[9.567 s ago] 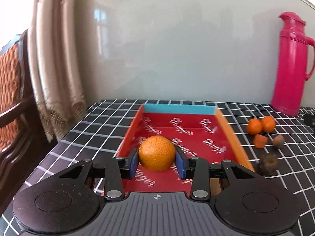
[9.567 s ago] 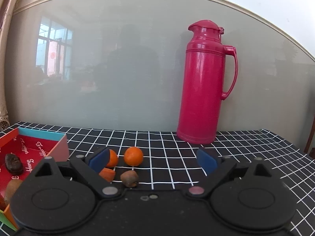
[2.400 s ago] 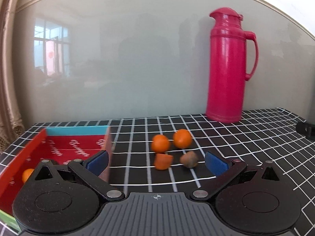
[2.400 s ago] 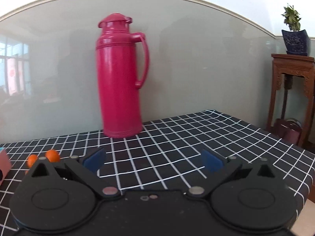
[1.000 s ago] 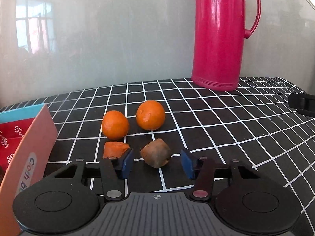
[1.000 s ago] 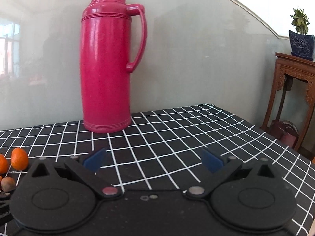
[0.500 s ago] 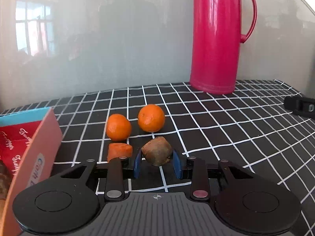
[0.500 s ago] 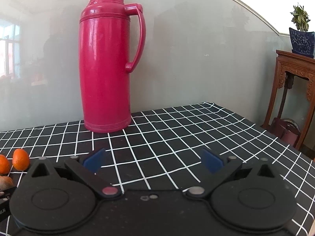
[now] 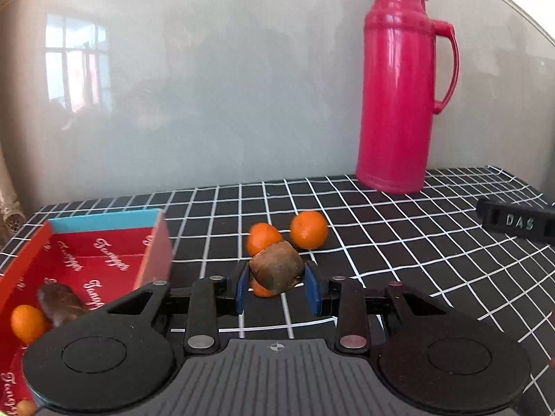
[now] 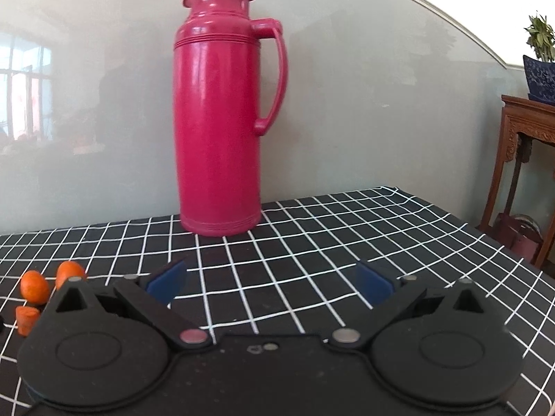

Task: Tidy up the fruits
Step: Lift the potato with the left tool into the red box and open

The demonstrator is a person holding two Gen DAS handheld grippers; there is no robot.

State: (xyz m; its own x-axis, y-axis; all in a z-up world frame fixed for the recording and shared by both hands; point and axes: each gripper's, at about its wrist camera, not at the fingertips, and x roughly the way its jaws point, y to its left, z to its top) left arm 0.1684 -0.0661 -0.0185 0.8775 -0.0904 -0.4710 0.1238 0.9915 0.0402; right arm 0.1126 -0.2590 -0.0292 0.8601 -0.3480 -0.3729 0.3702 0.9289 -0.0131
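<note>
Left gripper (image 9: 276, 289) was clamped on the brown fruit (image 9: 276, 271), blue pads pressed on both its sides, fruit apparently raised off the surface (image 9: 399, 242). Key relation: the red box (image 9: 152, 242) lay at roughly 9 to 10 o'clock from the held fruit, near but apart, its open top facing up and its long axis running from the blue far wall back toward the camera's lower left. Judged next move: carry left and a bit forward over the box's near side wall, then release.

Box already held one dark brown fruit (image 9: 59, 300) and an orange (image 9: 26, 322) at its near end.

On the surface, two oranges (image 9: 307, 230) sat side by side at 12 o'clock just beyond the held fruit; an orange cut piece (image 10: 26, 319) lay below and behind it, mostly hidden in the left view.

Right gripper (image 10: 269, 287) was spread wide, holding nothing, pointed at the pink thermos (image 10: 222, 121) at 12 o'clock; loose fruit sat far off at its 9 o'clock. Left gripper was clearly nearer the box and fruit.

Risk judged: clipping the box wall on the swing.
</note>
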